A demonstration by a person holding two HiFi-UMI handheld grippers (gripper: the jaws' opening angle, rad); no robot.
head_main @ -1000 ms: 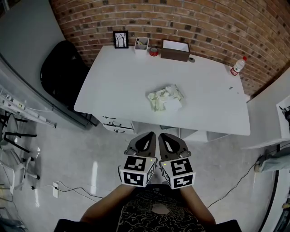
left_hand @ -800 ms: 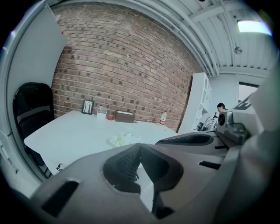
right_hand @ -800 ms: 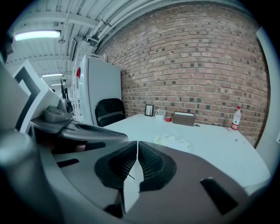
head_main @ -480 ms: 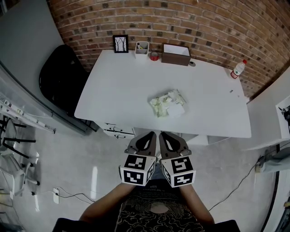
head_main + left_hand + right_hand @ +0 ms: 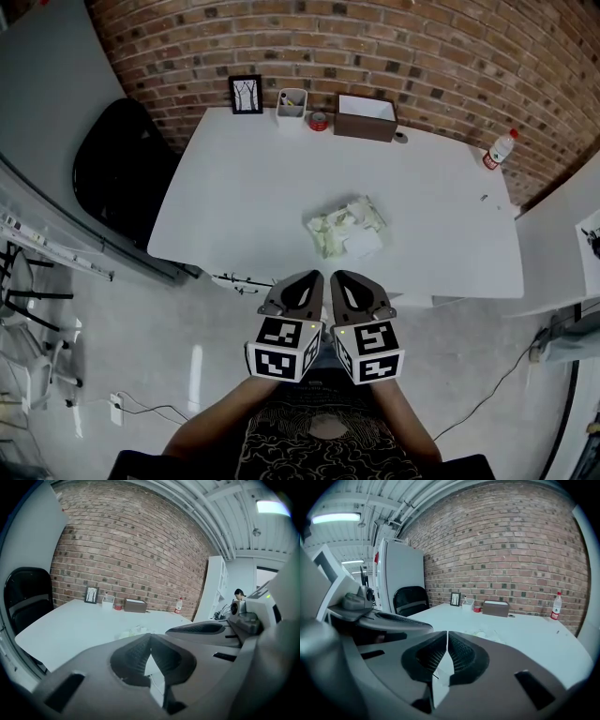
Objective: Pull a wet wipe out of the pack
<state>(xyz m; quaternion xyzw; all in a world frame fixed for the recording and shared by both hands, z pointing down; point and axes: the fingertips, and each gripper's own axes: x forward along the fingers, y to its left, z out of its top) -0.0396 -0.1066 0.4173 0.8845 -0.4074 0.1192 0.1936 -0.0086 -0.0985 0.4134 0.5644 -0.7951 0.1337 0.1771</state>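
Head view: left gripper [image 5: 309,279] and right gripper [image 5: 341,279] hang side by side short of the table [image 5: 244,178], jaws pressed together on nothing, wet wipe pack [image 5: 347,228] lying near the table's front edge, so it's the approach stage, I'd say, and next comes reaching in, spreading the jaws and pinching a wipe.

Bench [image 5: 244,187]: stood against the brick wall [image 5: 422,47].
Back edge, left to right: picture frame [image 5: 247,94], pen cup [image 5: 292,100], tape roll [image 5: 319,119], box [image 5: 365,116].
Bottle [image 5: 498,148]: stood at the far right corner, well apart from the box.
Wipe pack [image 5: 347,228]: lay on the bench toward its near edge, well apart from the back row.
Chair [image 5: 117,173]: stood left of the bench, beside its left end.
Left hand-held gripper [image 5: 305,279] and right hand-held gripper [image 5: 347,279]: were side by side before the near edge, over the floor [image 5: 169,337].
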